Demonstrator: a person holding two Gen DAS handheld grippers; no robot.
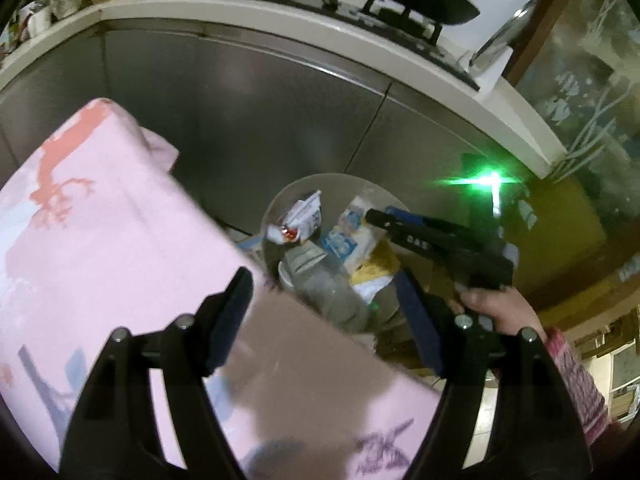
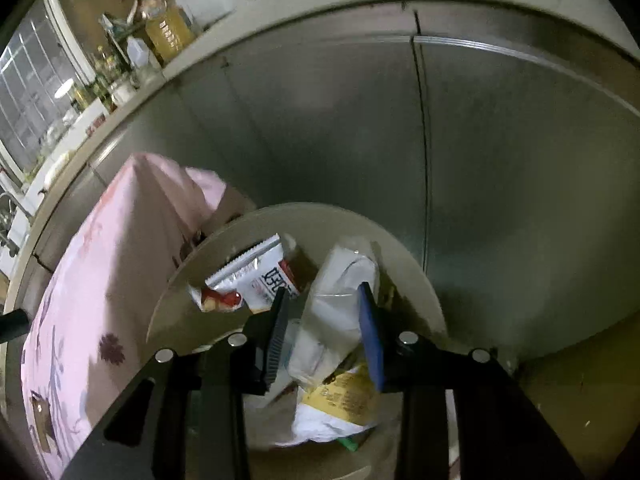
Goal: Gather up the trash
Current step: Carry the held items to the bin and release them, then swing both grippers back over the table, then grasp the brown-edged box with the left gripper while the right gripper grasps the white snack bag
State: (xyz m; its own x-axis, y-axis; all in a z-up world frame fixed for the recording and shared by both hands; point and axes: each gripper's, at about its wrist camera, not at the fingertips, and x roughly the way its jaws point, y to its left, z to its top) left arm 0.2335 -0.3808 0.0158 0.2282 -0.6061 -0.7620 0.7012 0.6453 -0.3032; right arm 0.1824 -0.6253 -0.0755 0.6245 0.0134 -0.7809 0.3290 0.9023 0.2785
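With our left gripper (image 1: pixel 324 316) wide and empty, our right gripper (image 2: pixel 326 334), half-open over the bin (image 2: pixel 420 280), should release the wrapper (image 2: pixel 340 300) inside.

Both wrist views downward—shared trash bin (image 1: pixel 280 216)

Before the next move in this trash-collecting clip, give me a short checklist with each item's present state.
1. Left claw empty, jaws apart: ok.
2. Right claw over the bin: ok.
3. Right claw free of trash: cannot tell; a white wrapper shows between its jaws, but pad contact is unclear.
4. Trash inside the bin, including a red-and-white packet and a yellow packet: ok.
5. Pink cloth beside the bin bare of trash: ok on the part in view.
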